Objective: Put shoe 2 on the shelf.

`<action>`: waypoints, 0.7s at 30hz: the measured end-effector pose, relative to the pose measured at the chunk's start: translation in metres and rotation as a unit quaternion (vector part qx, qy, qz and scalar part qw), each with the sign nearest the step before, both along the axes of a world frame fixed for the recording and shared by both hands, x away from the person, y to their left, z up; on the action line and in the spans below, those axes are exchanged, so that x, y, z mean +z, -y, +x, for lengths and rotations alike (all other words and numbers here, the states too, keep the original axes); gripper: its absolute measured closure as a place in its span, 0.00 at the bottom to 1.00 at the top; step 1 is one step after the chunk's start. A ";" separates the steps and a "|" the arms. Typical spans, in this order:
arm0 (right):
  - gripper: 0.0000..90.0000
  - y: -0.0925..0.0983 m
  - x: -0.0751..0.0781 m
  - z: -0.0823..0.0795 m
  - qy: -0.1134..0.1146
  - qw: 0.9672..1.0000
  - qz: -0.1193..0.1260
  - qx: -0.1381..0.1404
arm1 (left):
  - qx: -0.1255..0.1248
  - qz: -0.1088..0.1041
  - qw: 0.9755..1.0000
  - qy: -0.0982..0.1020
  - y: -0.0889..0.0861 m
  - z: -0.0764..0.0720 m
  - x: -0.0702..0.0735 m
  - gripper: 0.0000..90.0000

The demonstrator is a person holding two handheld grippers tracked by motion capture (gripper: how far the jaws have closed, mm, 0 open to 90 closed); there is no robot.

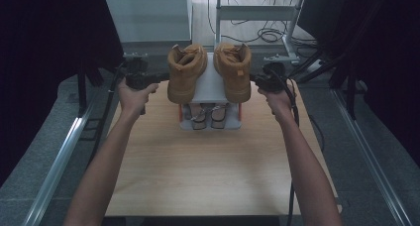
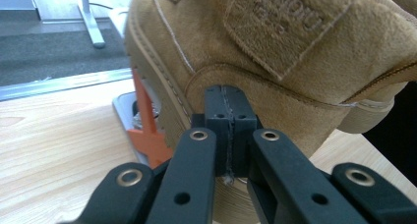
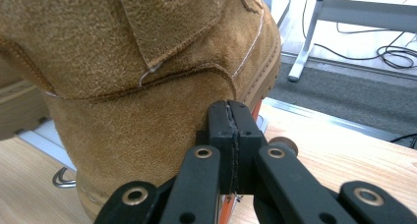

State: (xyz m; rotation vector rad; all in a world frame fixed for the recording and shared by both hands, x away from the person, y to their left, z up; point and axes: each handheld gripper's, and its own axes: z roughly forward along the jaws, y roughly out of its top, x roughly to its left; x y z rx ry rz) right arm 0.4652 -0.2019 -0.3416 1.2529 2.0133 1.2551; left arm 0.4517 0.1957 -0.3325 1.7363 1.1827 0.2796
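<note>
Jaws pressed together and empty, the left gripper (image 2: pixel 224 98) and right gripper (image 3: pixel 229 113) flank two tan boots (image 1: pixel 186 72) just ahead, poised to nudge them on the rack (image 1: pixel 210 82).

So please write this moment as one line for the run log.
left hand-held gripper: shut, at left boot | right hand-held gripper: shut, at right boot | boots: on rack | table
</note>
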 end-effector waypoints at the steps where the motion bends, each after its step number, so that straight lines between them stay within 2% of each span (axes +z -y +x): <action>1: 1.00 0.000 0.000 0.000 0.000 1.000 0.002 0.000 | 0.000 -0.001 1.000 0.001 0.005 0.001 0.000 1.00; 5: 1.00 -0.001 -0.001 0.000 0.001 1.000 0.003 -0.001 | -0.001 -0.009 1.000 0.002 0.012 0.003 -0.001 1.00; 8: 1.00 -0.007 -0.002 0.001 0.002 1.000 0.011 0.001 | -0.009 -0.014 1.000 0.003 0.022 0.005 -0.003 1.00; 11: 1.00 -0.012 -0.002 0.002 0.003 1.000 0.010 0.006 | -0.013 -0.017 1.000 0.002 0.025 0.007 -0.003 1.00; 14: 1.00 -0.017 -0.003 0.003 0.006 1.000 0.007 0.013 | -0.011 -0.013 1.000 0.004 0.022 0.009 -0.003 1.00; 17: 1.00 -0.014 -0.004 0.007 0.005 1.000 0.008 0.007 | 0.001 0.005 1.000 0.003 0.019 0.014 -0.006 1.00; 18: 1.00 -0.013 -0.007 0.013 0.003 1.000 -0.001 -0.004 | 0.004 0.003 1.000 0.000 0.020 0.018 -0.008 1.00; 21: 1.00 -0.015 -0.011 0.021 -0.002 1.000 -0.006 -0.015 | 0.007 0.003 1.000 -0.006 0.022 0.023 -0.012 1.00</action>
